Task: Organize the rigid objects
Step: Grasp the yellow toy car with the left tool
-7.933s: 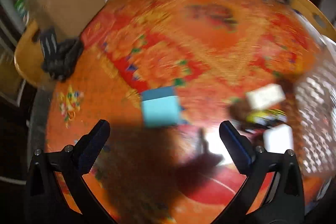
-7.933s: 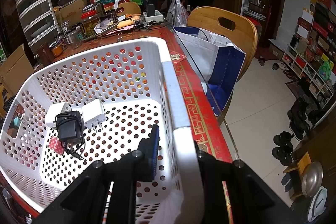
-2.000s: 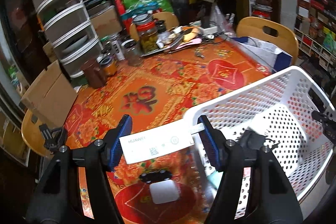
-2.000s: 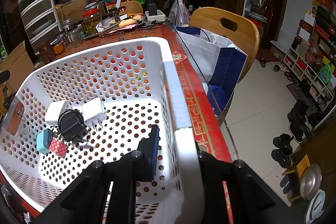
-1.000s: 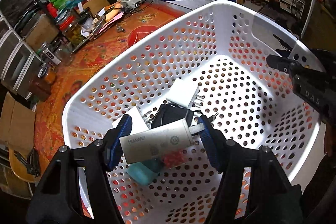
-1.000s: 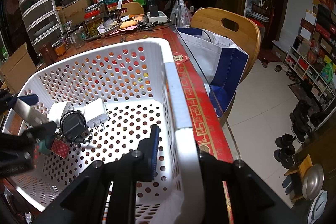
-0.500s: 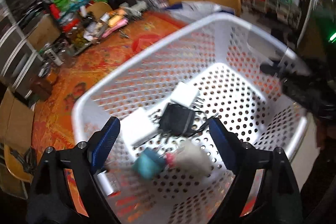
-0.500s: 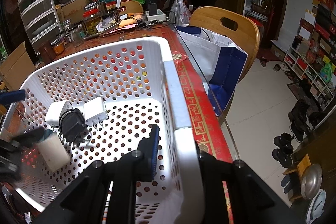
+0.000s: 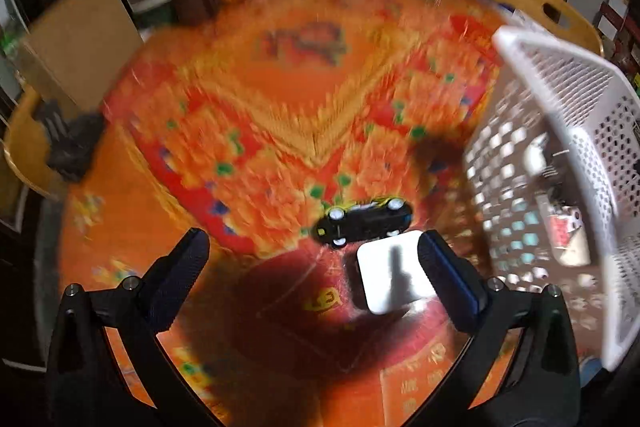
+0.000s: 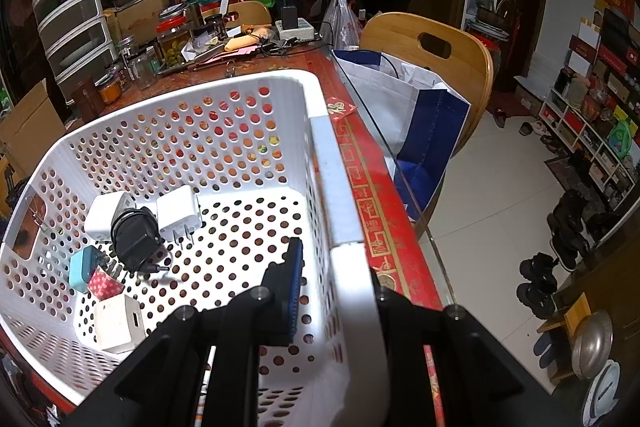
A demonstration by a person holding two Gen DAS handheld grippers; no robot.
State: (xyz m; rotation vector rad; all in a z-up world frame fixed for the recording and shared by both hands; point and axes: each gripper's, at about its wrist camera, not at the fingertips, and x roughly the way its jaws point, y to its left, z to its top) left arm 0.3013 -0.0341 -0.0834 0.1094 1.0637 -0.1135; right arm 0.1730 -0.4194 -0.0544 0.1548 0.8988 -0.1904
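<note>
My left gripper (image 9: 312,251) is open and empty above the red patterned tablecloth (image 9: 280,99). Just ahead of it lie a black and yellow toy car (image 9: 362,221) and a white flat box (image 9: 394,277) beside the right finger. My right gripper (image 10: 332,267) is shut on the rim of the white perforated basket (image 10: 324,163). Inside the basket lie two white chargers (image 10: 178,213), a black adapter (image 10: 134,241), a teal charger (image 10: 82,269), a red dotted item (image 10: 104,283) and the white Huawei box (image 10: 118,323). The basket wall (image 9: 560,131) stands right of the left gripper.
Jars and clutter (image 10: 172,43) crowd the table's far edge. A wooden chair (image 10: 432,55) with a blue and white bag (image 10: 408,115) stands beyond the table edge. A cardboard box (image 9: 80,39) and another chair (image 9: 24,155) are at the left.
My left gripper let the white Huawei box drop into the basket, opened, and swung back out over the table to the toy car and white flat box. The right gripper has not moved.
</note>
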